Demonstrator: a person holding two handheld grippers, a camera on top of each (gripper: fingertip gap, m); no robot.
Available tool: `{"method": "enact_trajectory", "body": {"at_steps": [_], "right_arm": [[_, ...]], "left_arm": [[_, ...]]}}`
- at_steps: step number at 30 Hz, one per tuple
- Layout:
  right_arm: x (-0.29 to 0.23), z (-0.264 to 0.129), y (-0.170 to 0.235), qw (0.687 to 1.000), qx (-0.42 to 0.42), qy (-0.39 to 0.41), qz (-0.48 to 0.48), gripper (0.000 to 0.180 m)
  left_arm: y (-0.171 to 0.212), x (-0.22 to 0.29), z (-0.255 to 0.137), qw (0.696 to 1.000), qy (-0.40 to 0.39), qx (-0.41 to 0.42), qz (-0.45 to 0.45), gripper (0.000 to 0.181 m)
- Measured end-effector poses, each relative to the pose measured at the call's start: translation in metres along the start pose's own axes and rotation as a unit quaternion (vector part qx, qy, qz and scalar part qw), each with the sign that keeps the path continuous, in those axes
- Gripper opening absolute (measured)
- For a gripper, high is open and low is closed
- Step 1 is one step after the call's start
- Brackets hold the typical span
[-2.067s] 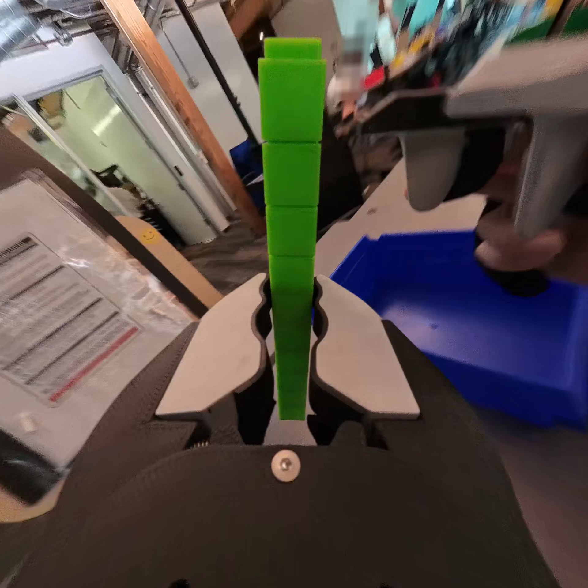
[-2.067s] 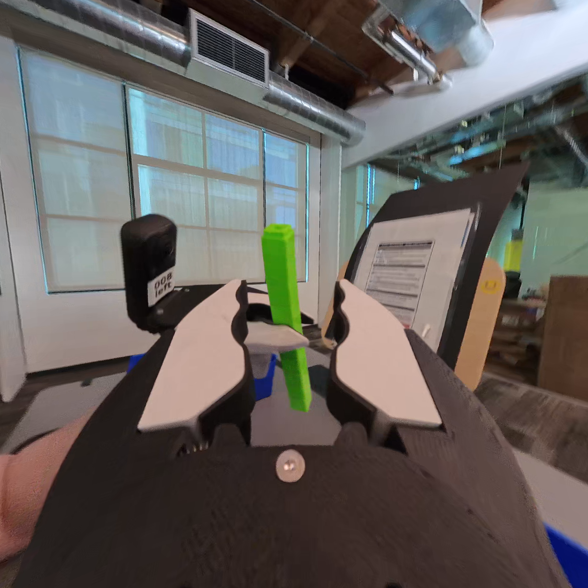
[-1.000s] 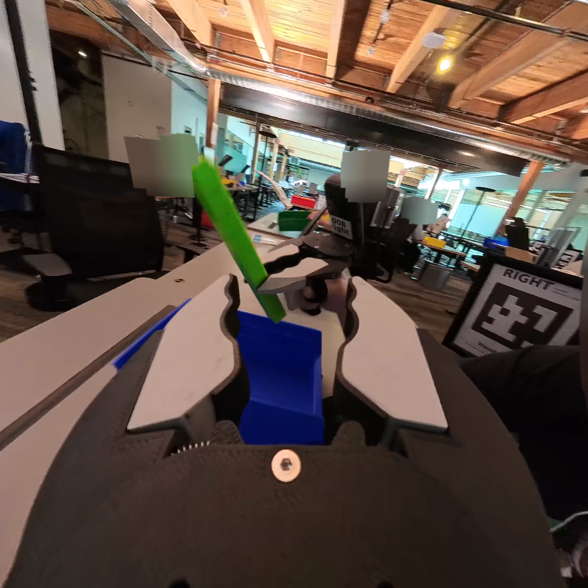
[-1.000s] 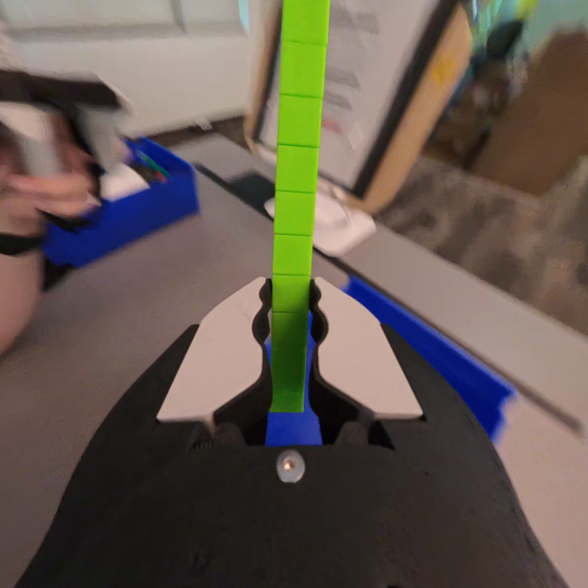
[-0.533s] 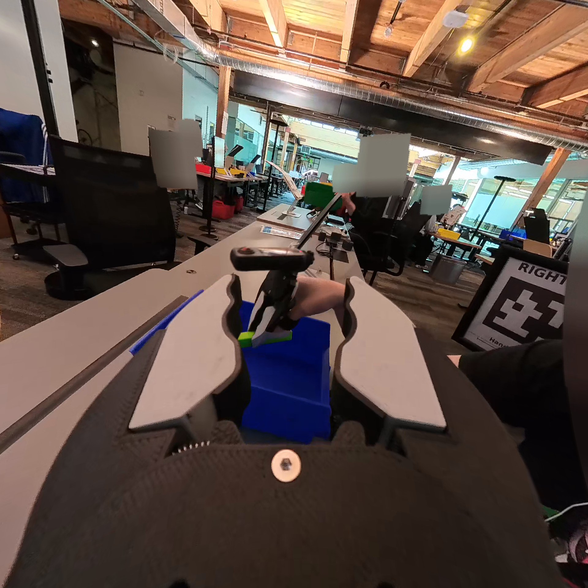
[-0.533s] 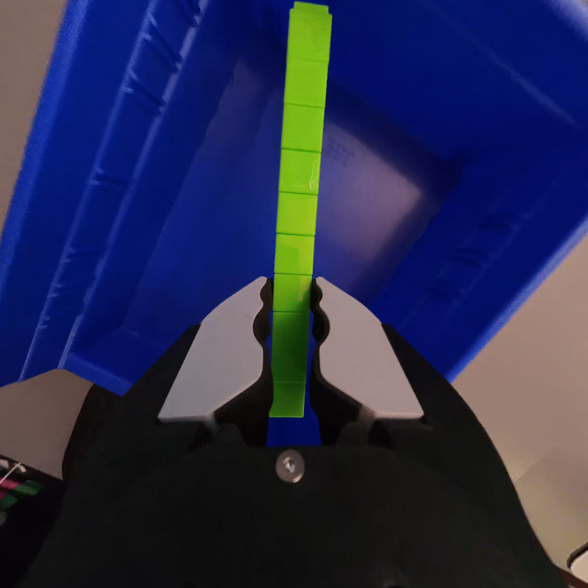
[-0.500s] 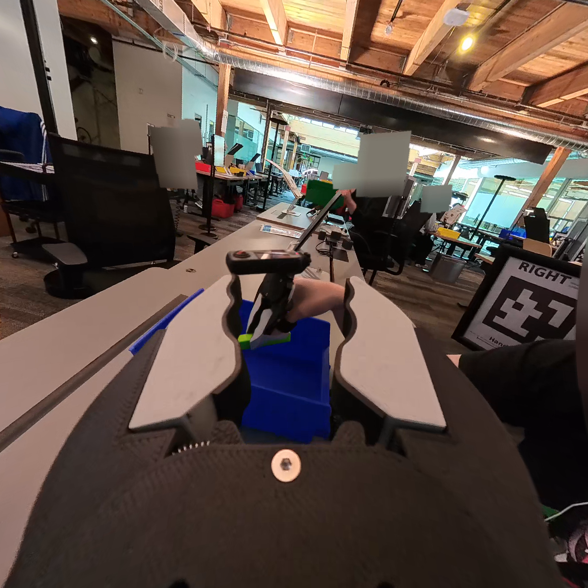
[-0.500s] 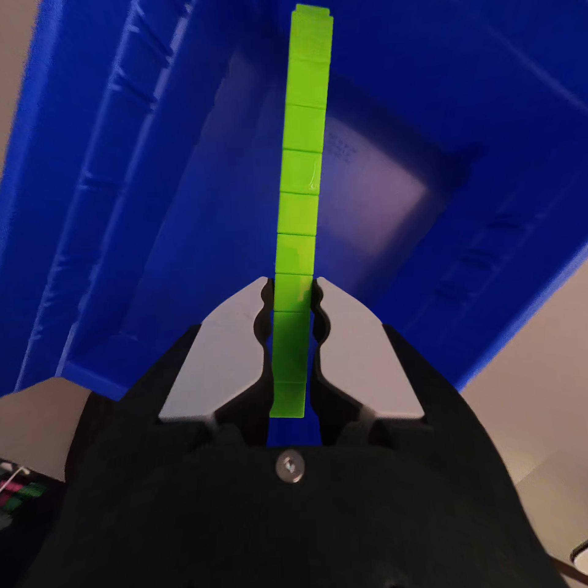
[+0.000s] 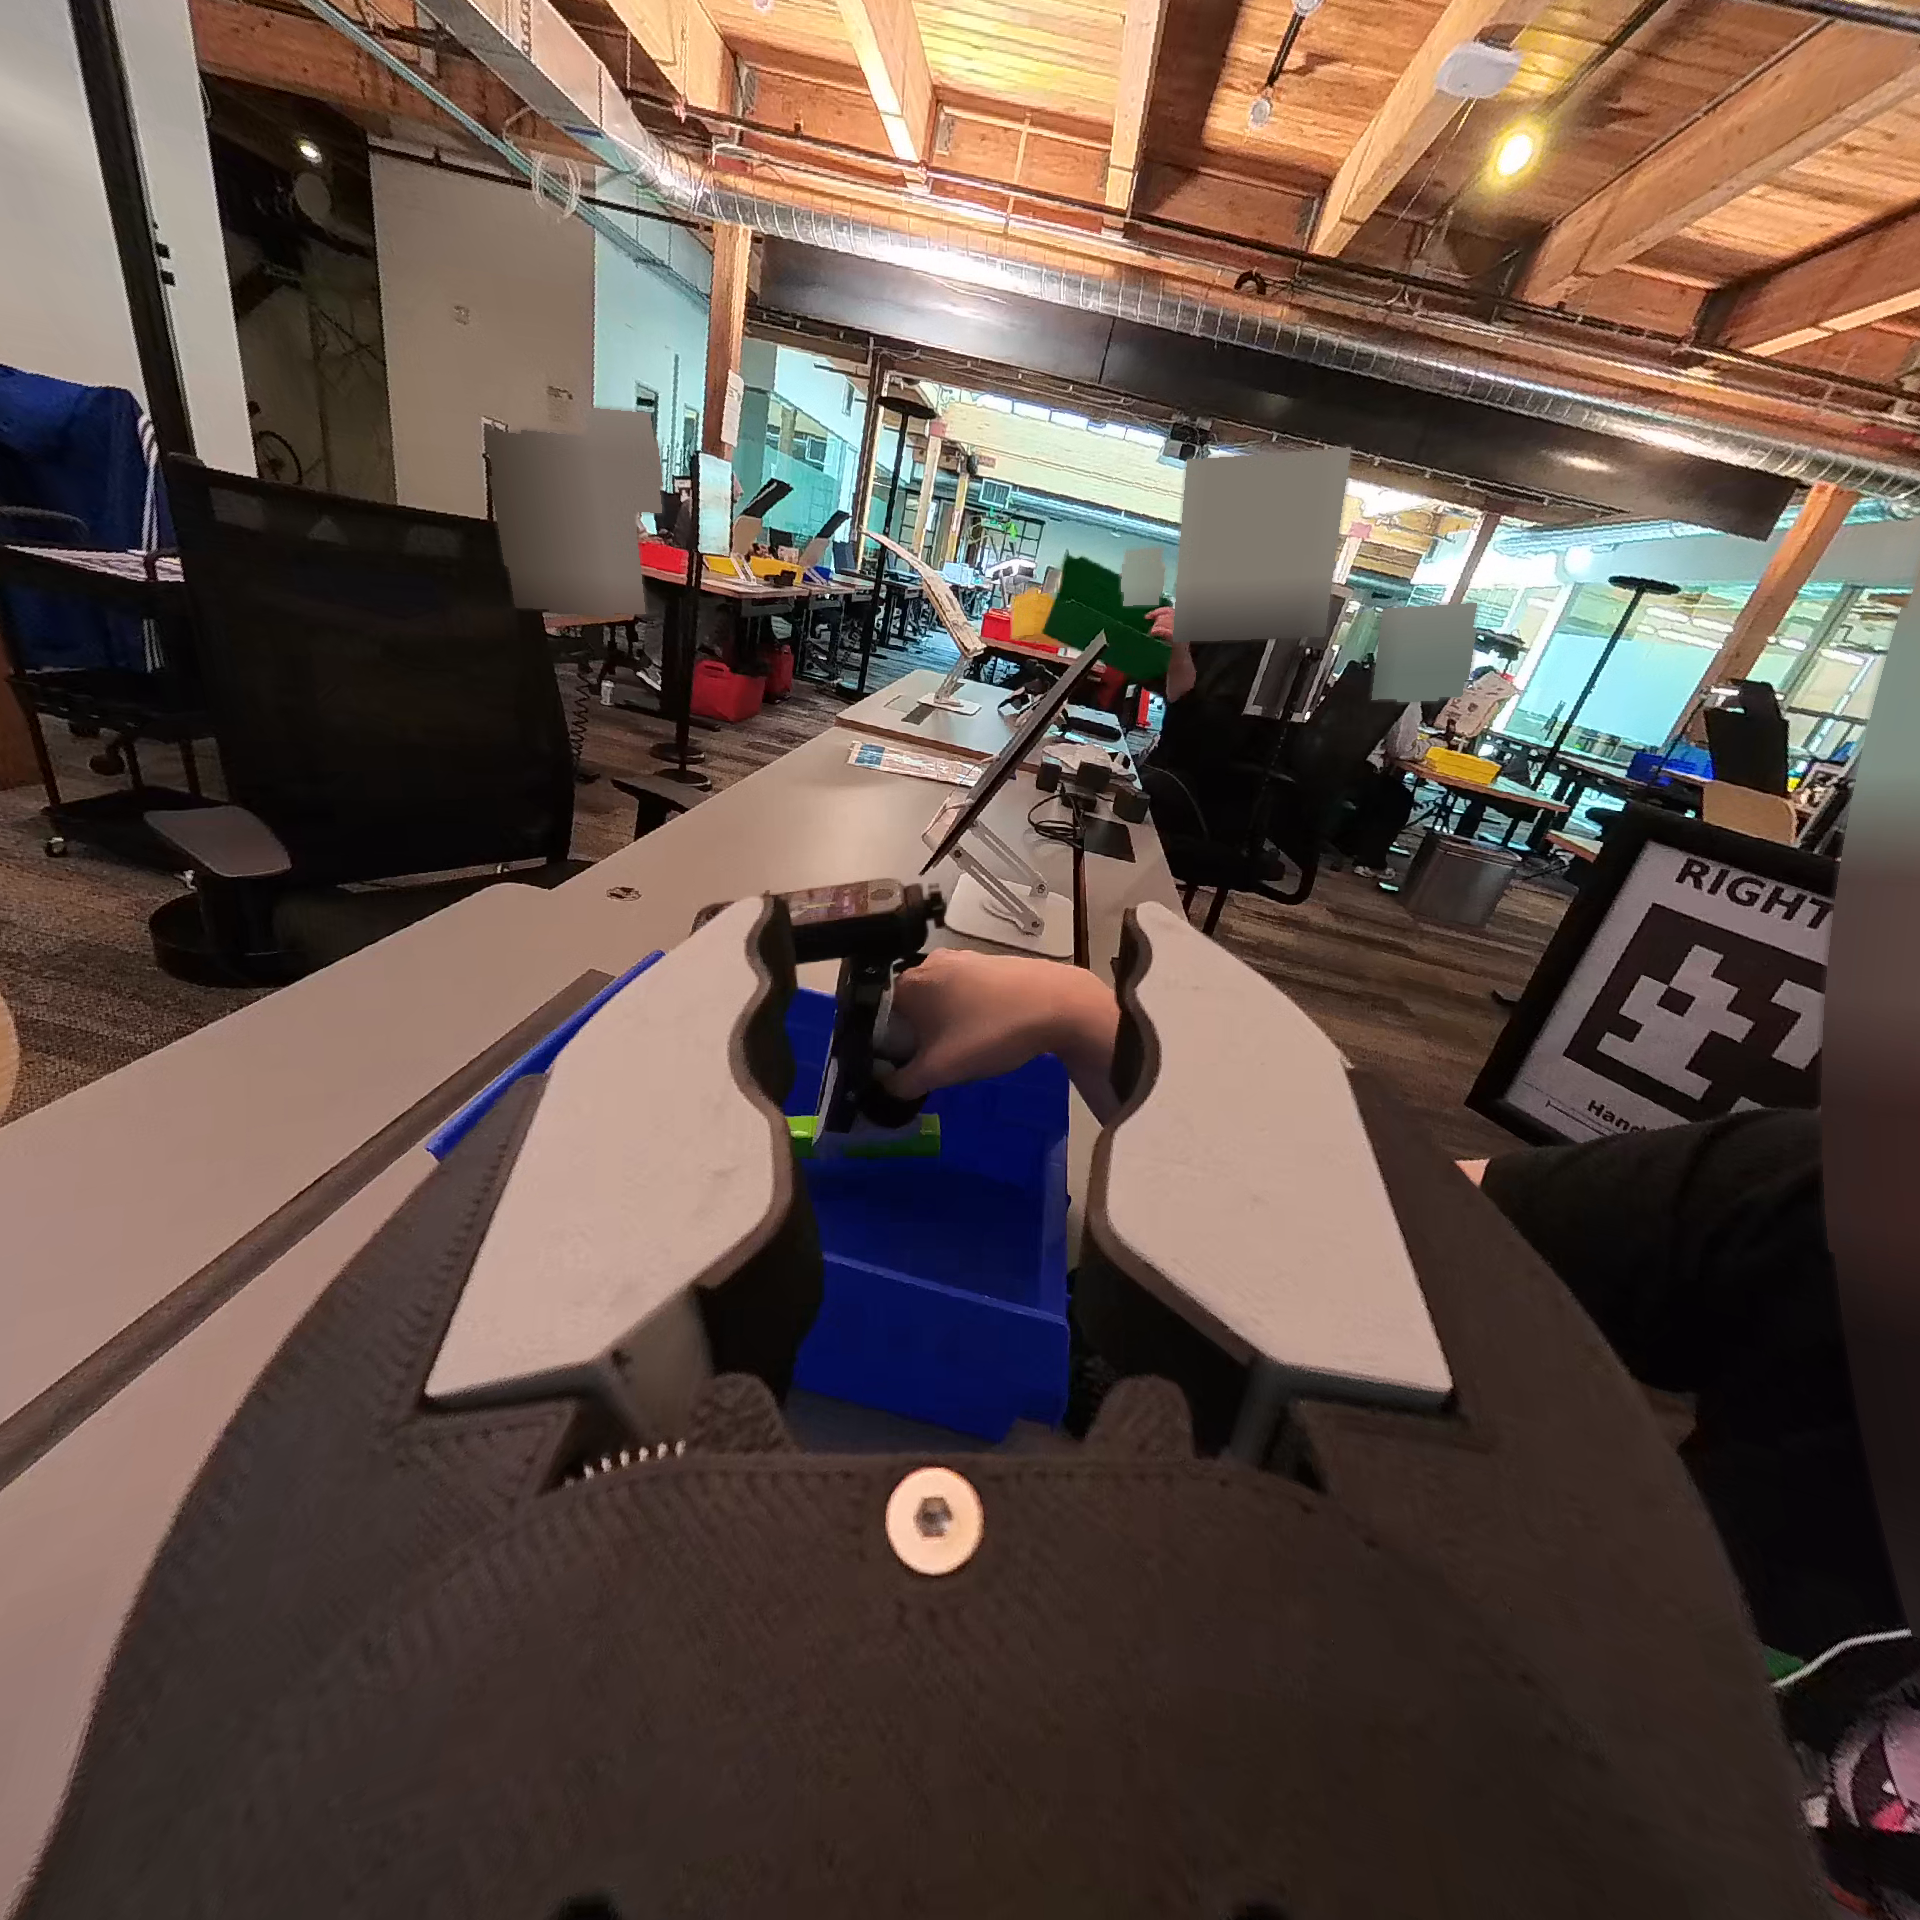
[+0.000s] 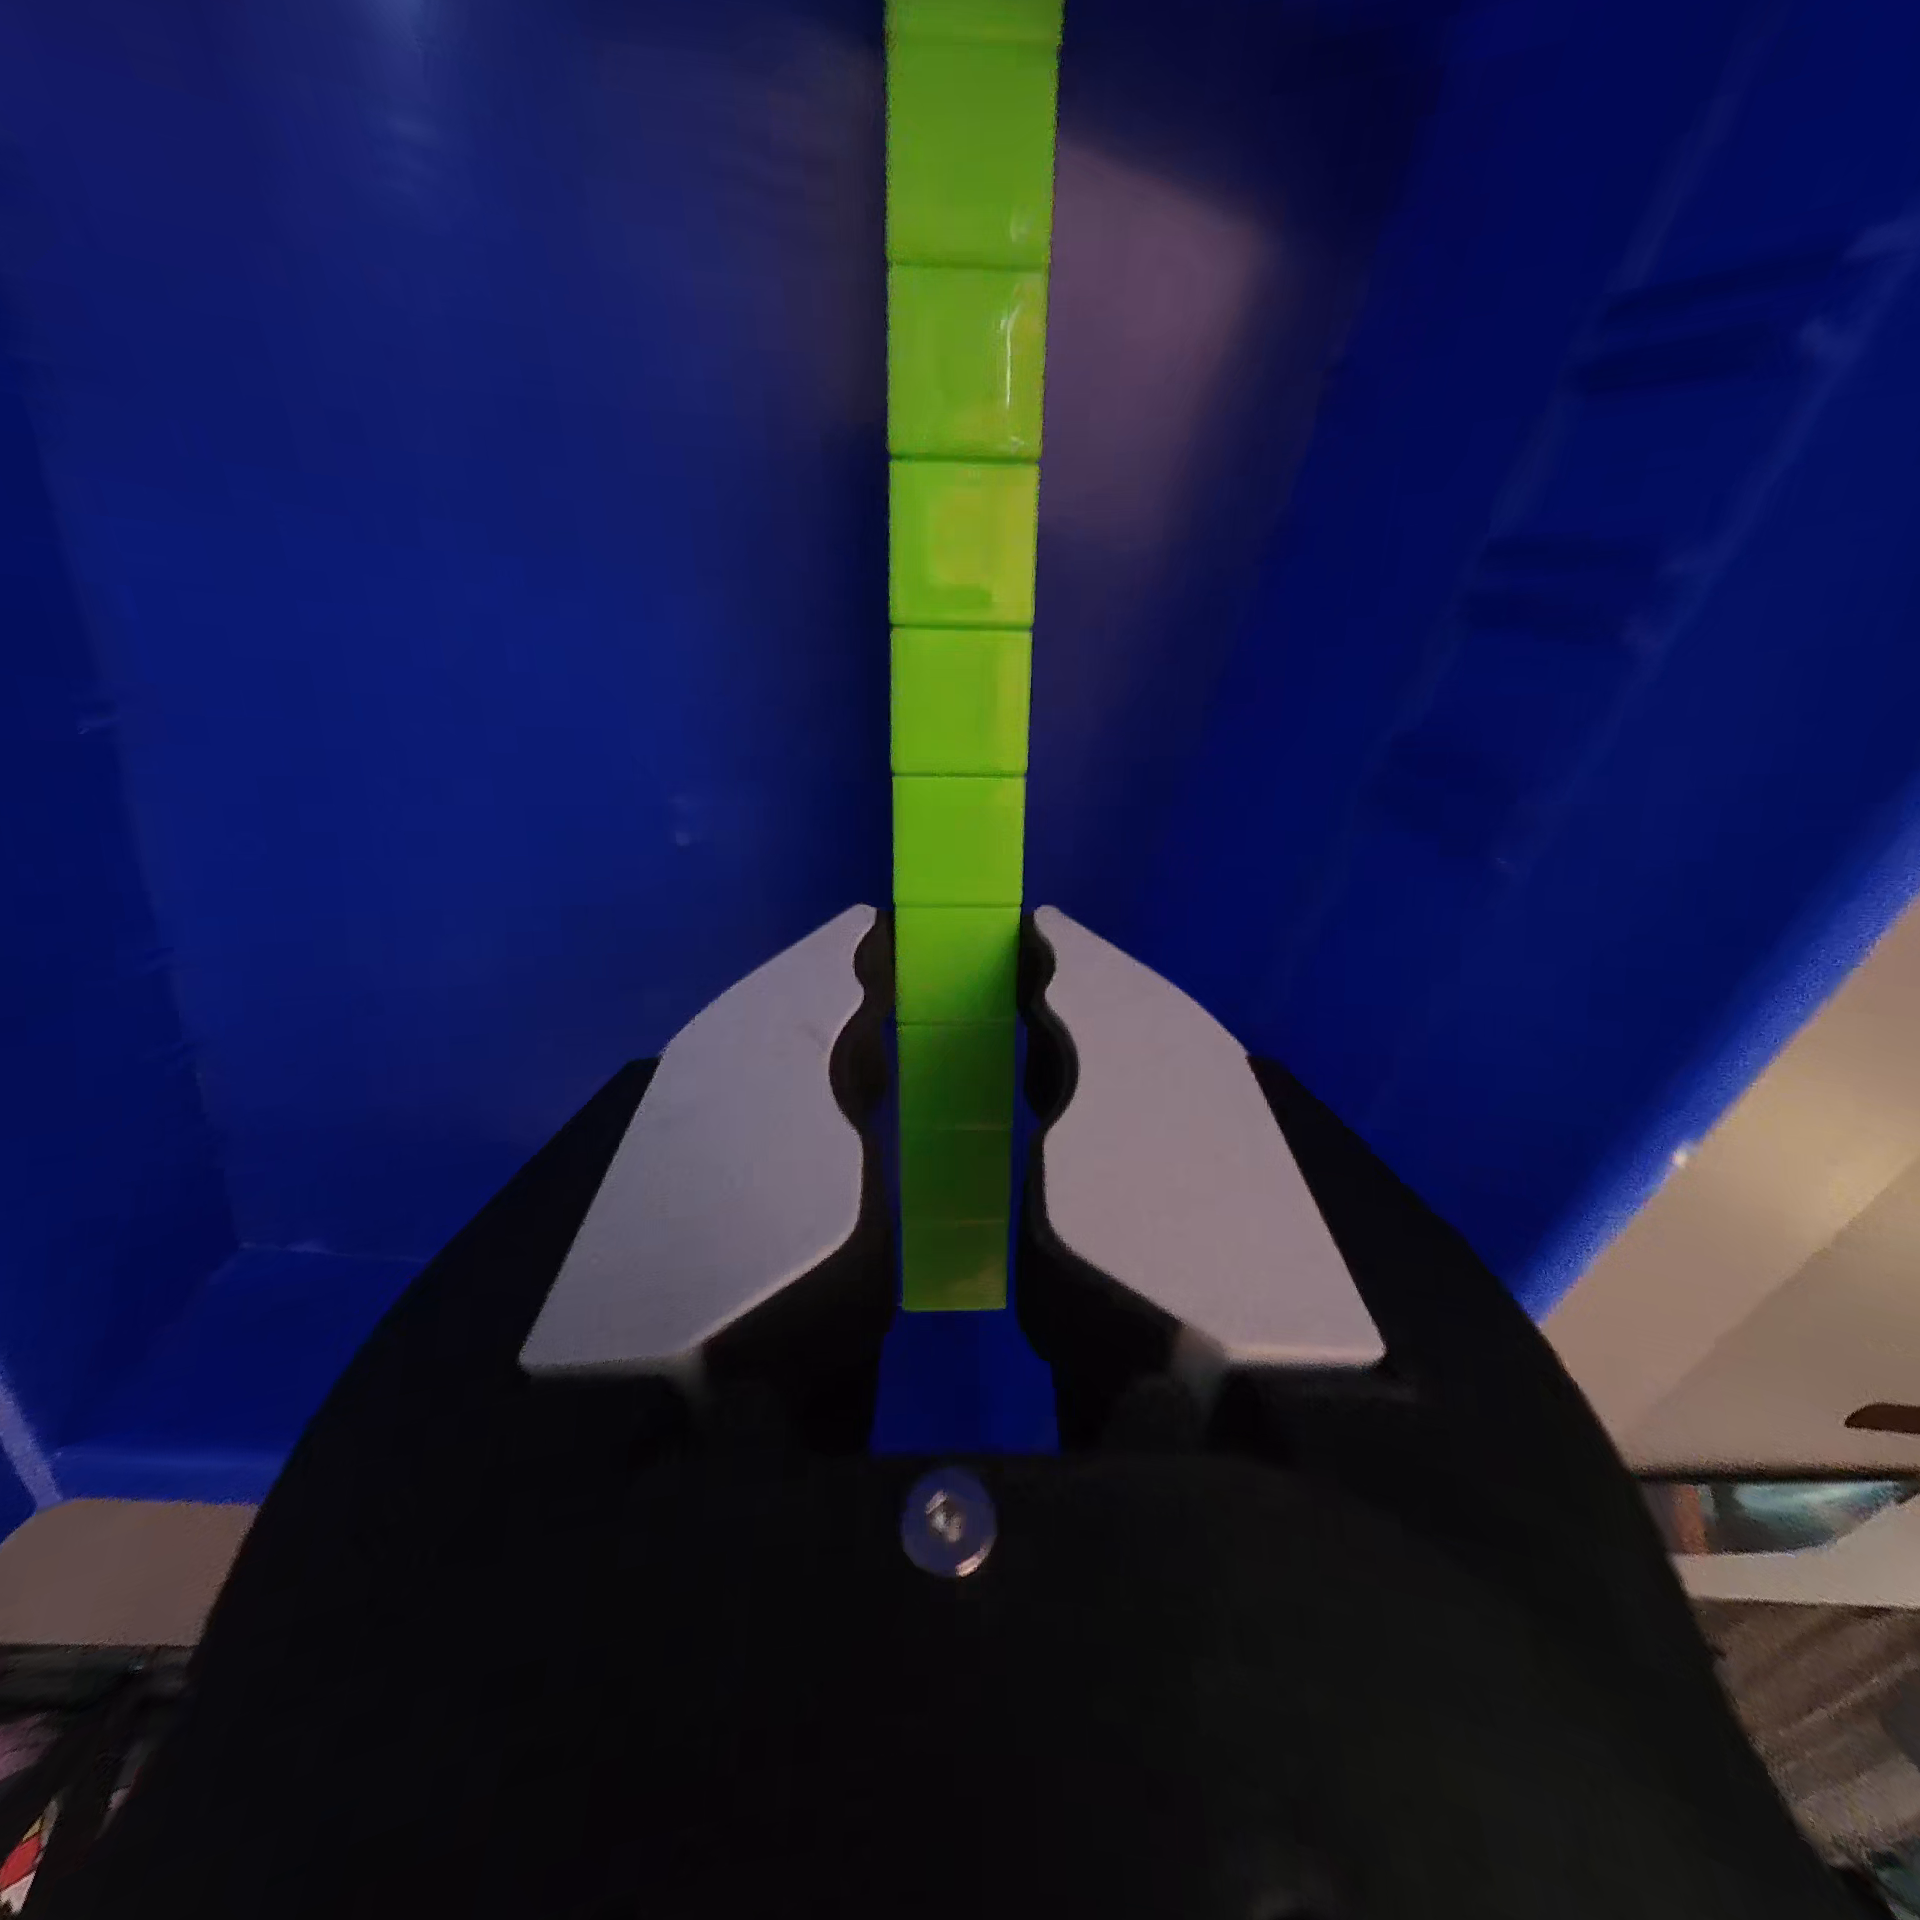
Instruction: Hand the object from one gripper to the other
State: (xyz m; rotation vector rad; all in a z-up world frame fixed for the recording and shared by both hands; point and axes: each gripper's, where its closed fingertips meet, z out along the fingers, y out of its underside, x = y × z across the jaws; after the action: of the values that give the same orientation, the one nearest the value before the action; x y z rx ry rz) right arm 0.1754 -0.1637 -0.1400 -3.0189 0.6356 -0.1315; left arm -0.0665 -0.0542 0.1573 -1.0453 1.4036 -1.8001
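A long green stick of joined blocks (image 10: 961,540) runs straight out from my right gripper (image 10: 956,925), which is shut on its near end. The stick points down into a blue bin (image 10: 416,623), close to the bin's floor. My left gripper (image 9: 945,925) is open and empty, held back from the bin. In the left wrist view the right gripper (image 9: 852,1101) reaches down into the blue bin (image 9: 935,1299), held by a hand (image 9: 997,1018), and the green stick (image 9: 878,1135) lies level, low inside the bin.
The bin stands on a long grey table (image 9: 260,1091). A black-framed sign with a square code (image 9: 1704,987) stands at the right. A tablet on a stand (image 9: 997,831) is farther along the table. A black office chair (image 9: 364,707) stands at the left. Across from one pair of fingers to the other is roughly 40 centimeters.
The stick went from my left gripper to my right one. My left gripper opened and drew back. My right gripper swung the stick down and lowered it deeper into the blue bin.
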Motion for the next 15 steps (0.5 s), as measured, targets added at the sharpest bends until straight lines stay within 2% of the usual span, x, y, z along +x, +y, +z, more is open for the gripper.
{"method": "enact_trajectory", "body": {"at_steps": [8,9,12,15], "right_arm": [[-0.007,0.015,0.001,0.999,-0.035,-0.014,-0.036,0.023],[-0.006,0.014,-0.003,0.998,-0.032,-0.004,-0.047,0.028],[-0.005,0.011,-0.023,0.997,0.011,0.028,-0.065,0.046],[0.000,0.008,-0.059,0.988,0.095,0.080,-0.087,0.048]], "left_arm": [[0.002,0.002,0.003,1.000,0.003,-0.006,0.005,0.059],[0.003,0.003,0.003,1.000,0.003,-0.008,0.005,0.059],[0.005,0.003,0.005,1.000,0.006,-0.012,0.004,0.059],[0.008,0.004,0.008,1.000,0.009,-0.018,0.004,0.058]]}}
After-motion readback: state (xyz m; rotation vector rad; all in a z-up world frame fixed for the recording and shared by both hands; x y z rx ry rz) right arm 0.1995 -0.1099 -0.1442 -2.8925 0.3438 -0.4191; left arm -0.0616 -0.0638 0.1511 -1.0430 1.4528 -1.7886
